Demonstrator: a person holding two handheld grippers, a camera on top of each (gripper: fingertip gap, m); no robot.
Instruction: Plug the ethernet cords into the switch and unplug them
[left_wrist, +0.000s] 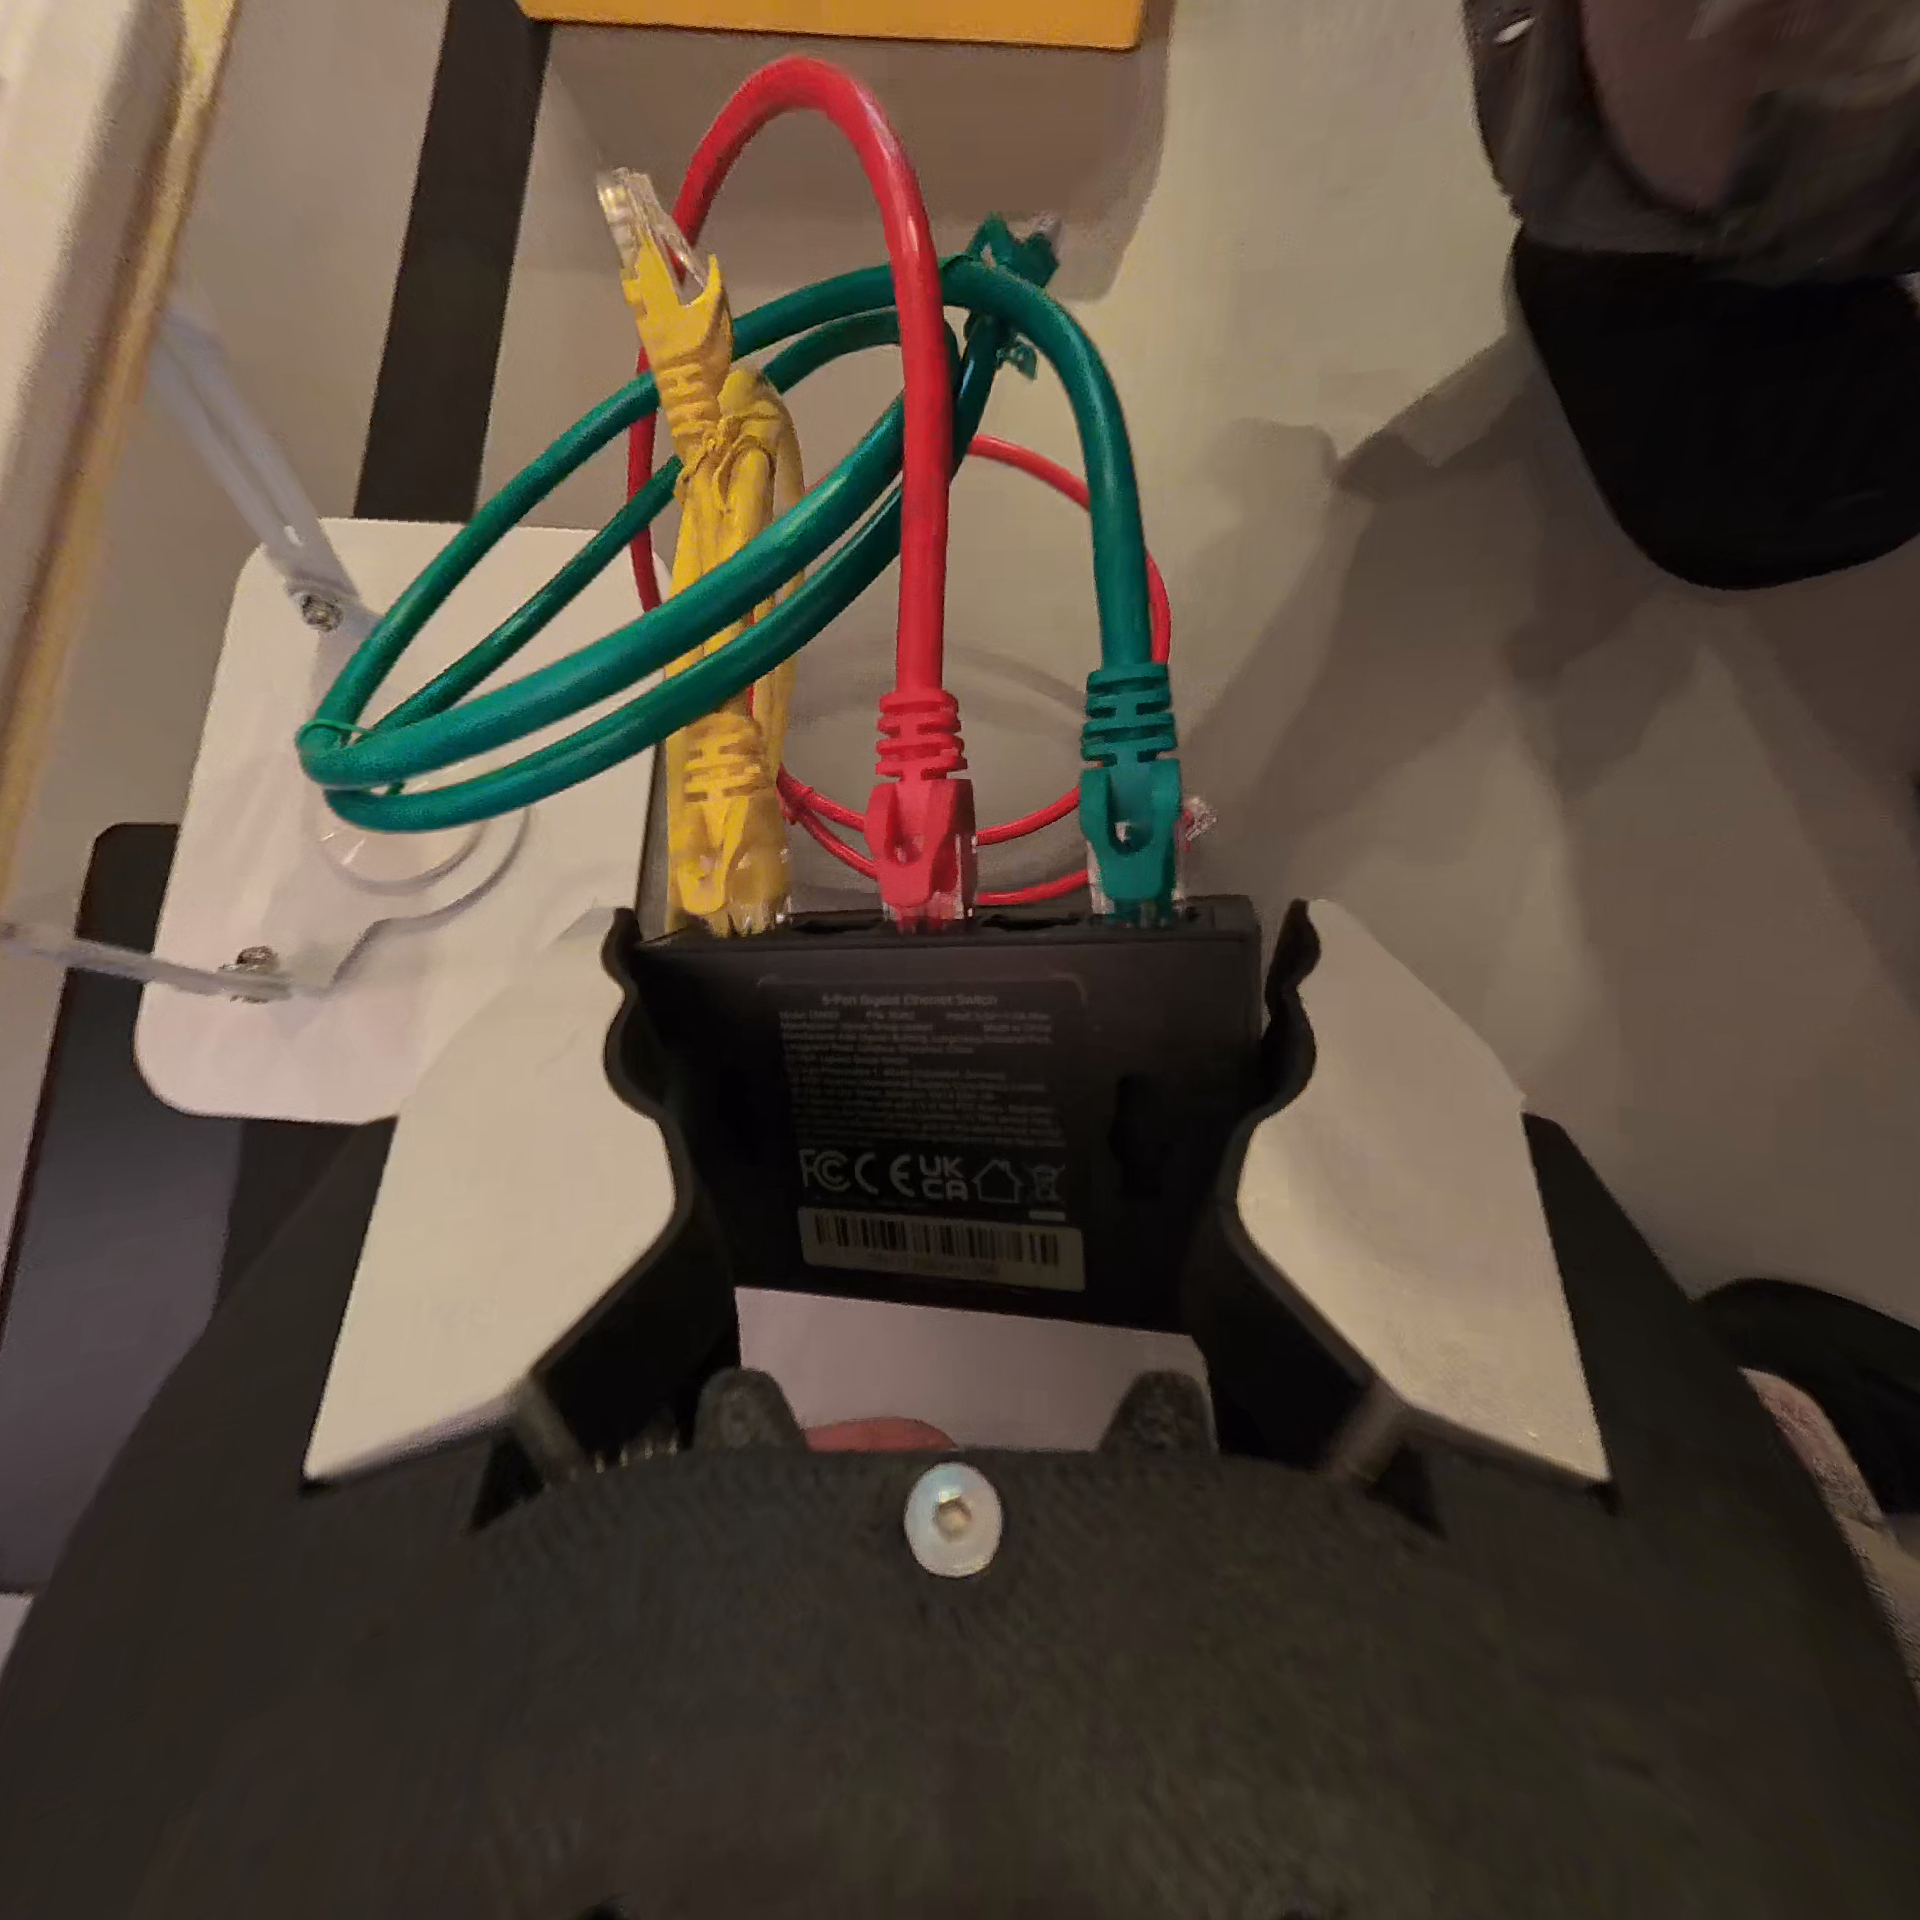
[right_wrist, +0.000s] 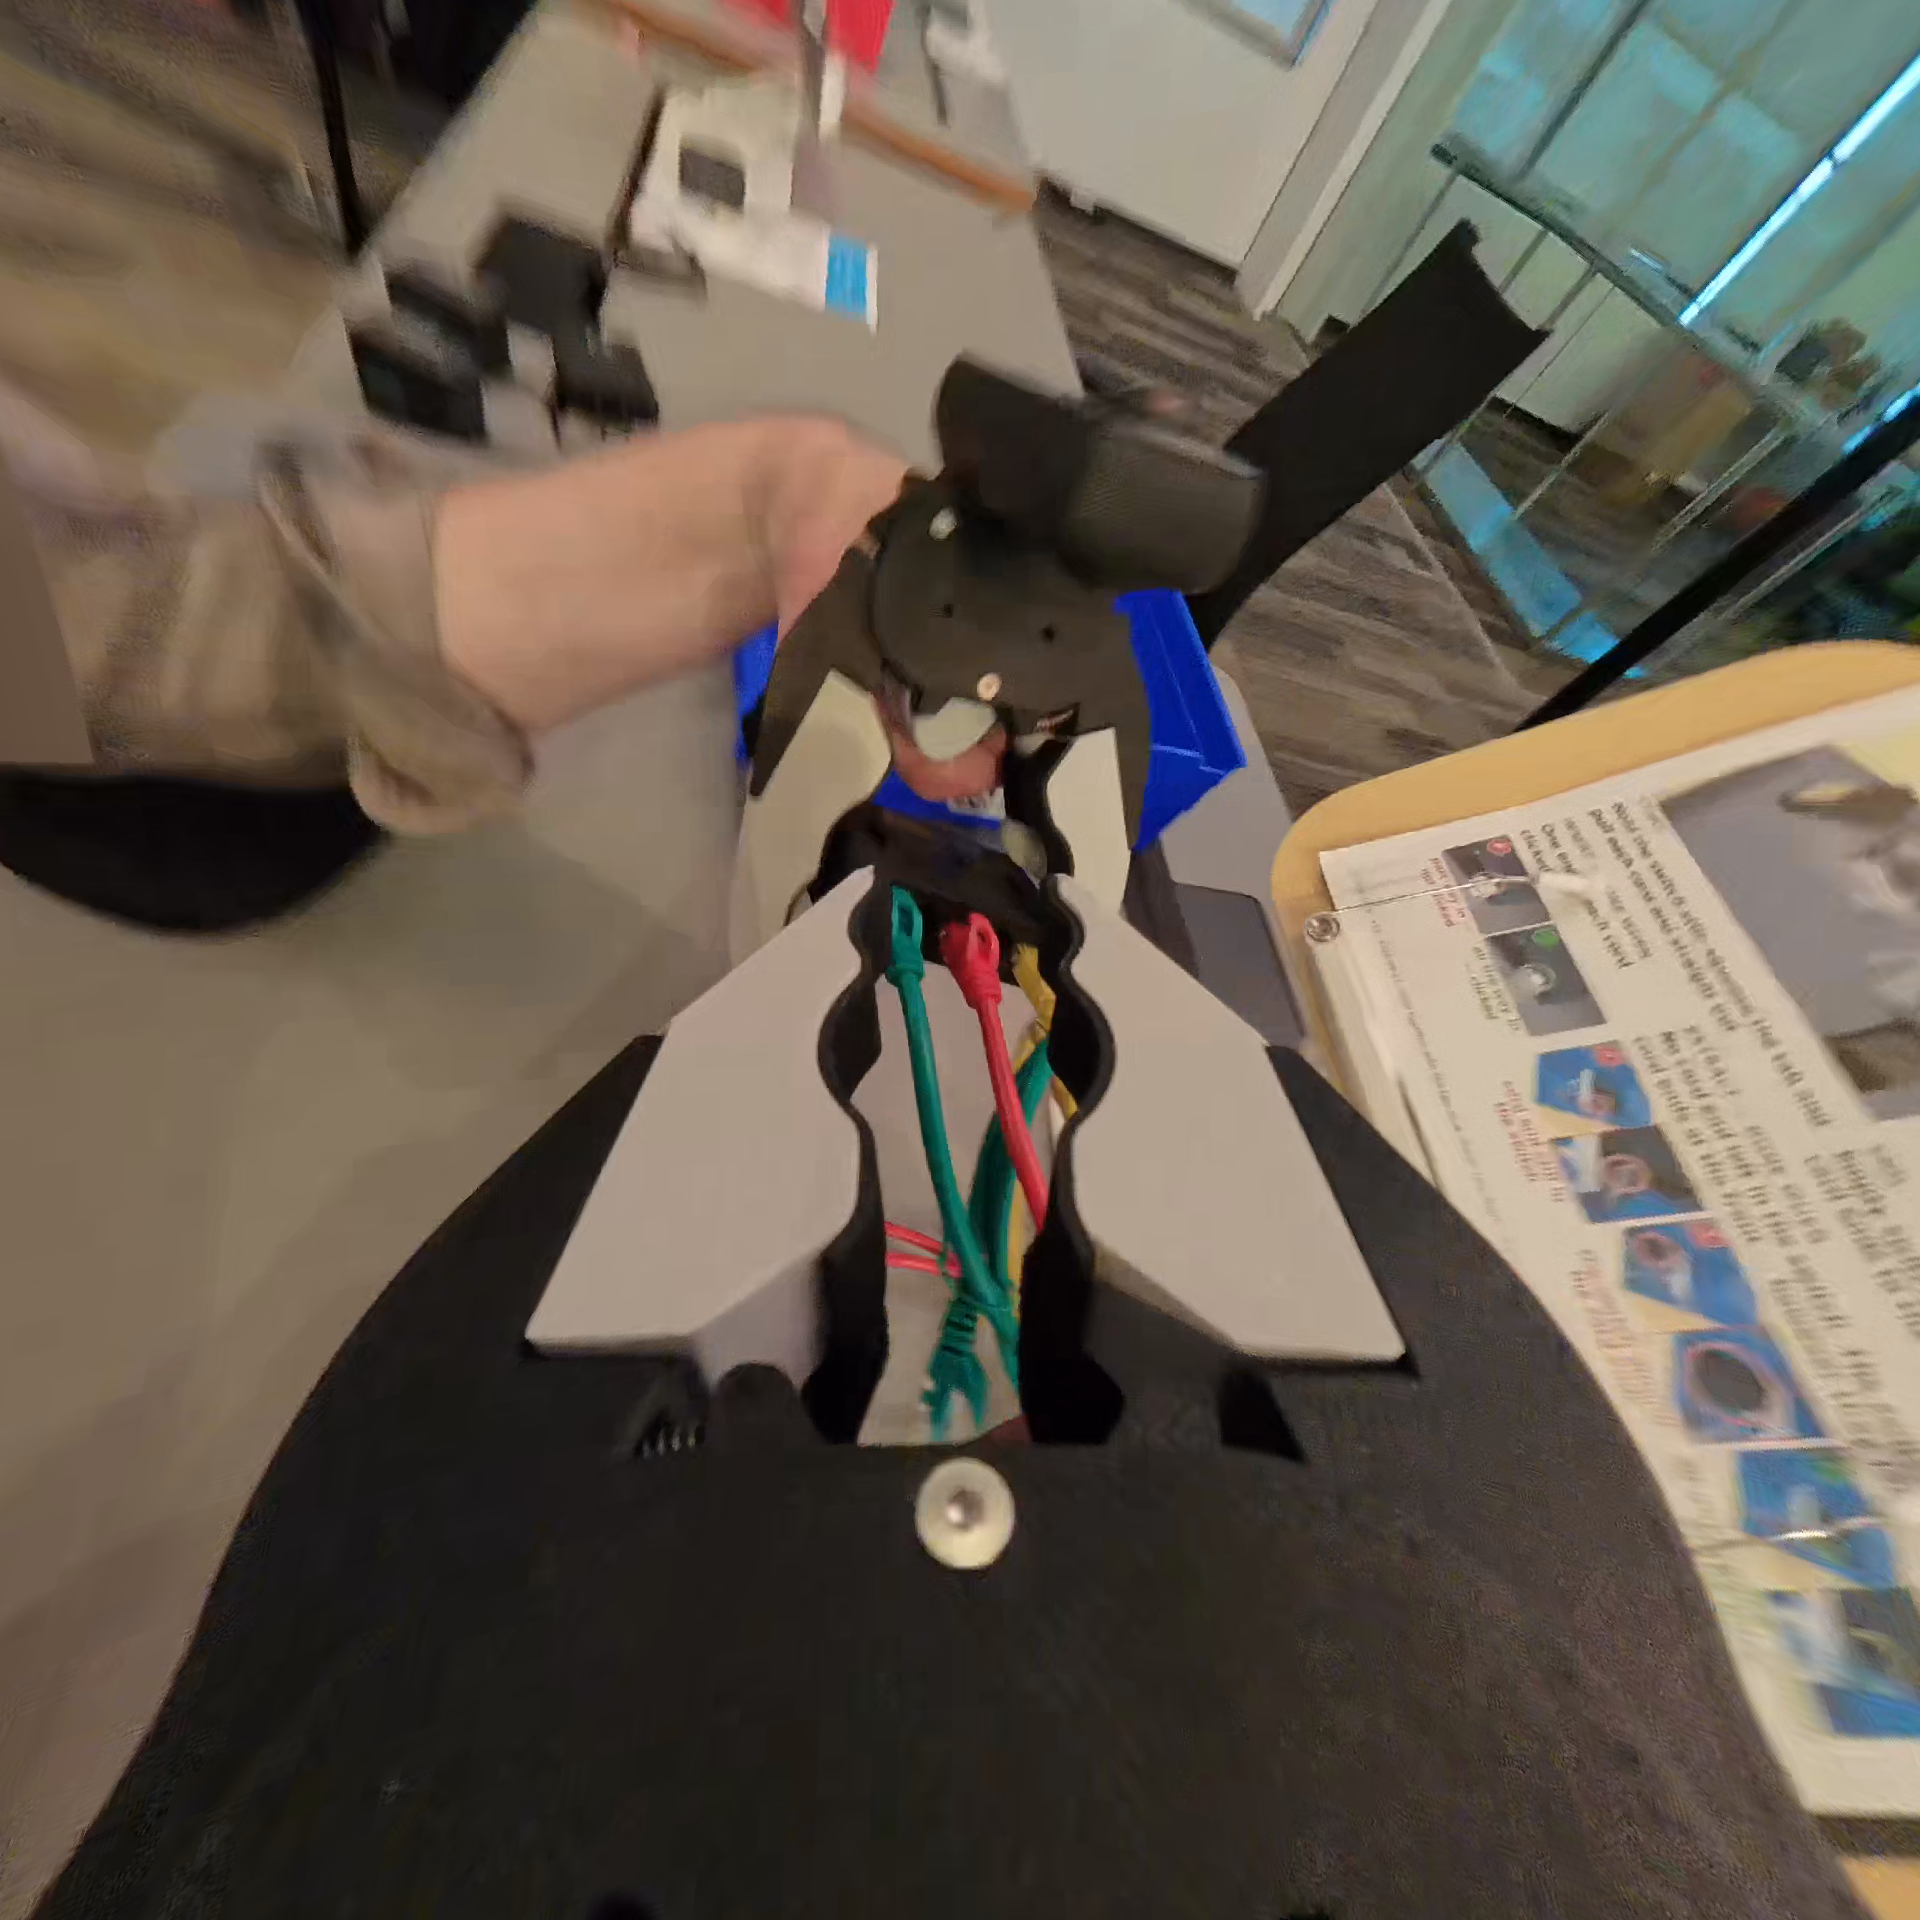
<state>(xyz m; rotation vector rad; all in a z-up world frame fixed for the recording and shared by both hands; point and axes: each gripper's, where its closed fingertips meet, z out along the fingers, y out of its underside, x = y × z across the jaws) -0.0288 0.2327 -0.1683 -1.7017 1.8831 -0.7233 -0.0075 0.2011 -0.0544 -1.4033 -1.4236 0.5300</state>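
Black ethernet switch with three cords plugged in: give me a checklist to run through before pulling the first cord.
1. Left hand-held gripper clamps the black ethernet switch on both sides: ok.
2. Yellow cord plug, red cord plug and green cord plug sit in their ports: ok.
3. Right hand-held gripper has a plug between its fingers, none gripped yet: ok.
4. Which plug the right hand-held gripper is aimed at: cannot tell.
5. Cord loops are free of each other: not ok, green loops cross yellow and red.
6. Latch tabs pressed: cannot tell.
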